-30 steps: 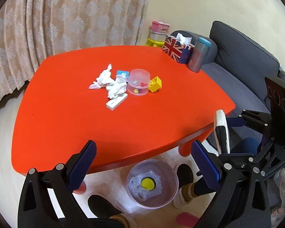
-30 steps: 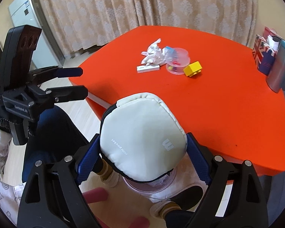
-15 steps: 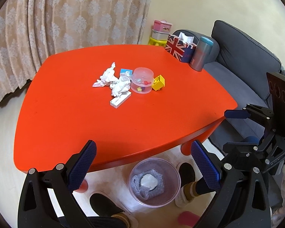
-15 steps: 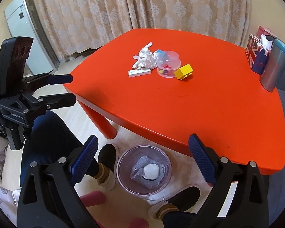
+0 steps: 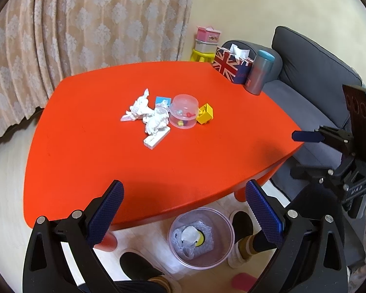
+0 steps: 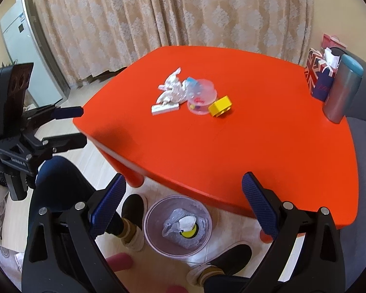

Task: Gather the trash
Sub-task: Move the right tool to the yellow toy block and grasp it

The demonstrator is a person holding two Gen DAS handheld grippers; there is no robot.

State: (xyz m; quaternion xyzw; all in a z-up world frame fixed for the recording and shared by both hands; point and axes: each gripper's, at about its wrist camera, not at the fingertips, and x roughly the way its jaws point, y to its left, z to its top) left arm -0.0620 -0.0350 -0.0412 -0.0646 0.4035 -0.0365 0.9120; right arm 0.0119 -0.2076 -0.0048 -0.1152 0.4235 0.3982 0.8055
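Held wide open and empty over the near edge of the red table point(image 5: 158, 166): left gripper point(image 5: 183, 210), blue pads spread far apart, nothing between them. Likewise spread wide and holding nothing: right gripper point(image 6: 181, 201), poised over the table's other near corner, seen from the side in the left view at the right edge. On the floor below, between two feet in dark shoes: clear bin point(image 5: 201, 238), tucked partly under the table edge, with crumpled plastic, a white pouch point(image 5: 189, 232) and something round and yellow inside. Same bin point(image 6: 178, 224) framed between the right gripper's fingers point(image 6: 107, 202). Clustered near the table's middle, well apart from both grippers: crumpled tissues point(image 5: 146, 112), touching one another; a small white box point(image 5: 156, 139) just in front of them; a blue-and-white packet point(image 5: 162, 101) behind; a clear round tub point(image 5: 184, 114) with small coloured bits inside, just beside the tissues; a yellow block point(image 5: 205, 114) next to the tub. At the far right corner of the table: Union Jack tissue box point(image 5: 231, 66) and a grey tumbler point(image 5: 259, 73) with a blue lid, side by side. Beyond that corner, a grey sofa point(image 5: 312, 73); behind the table, a patterned curtain point(image 5: 85, 24).
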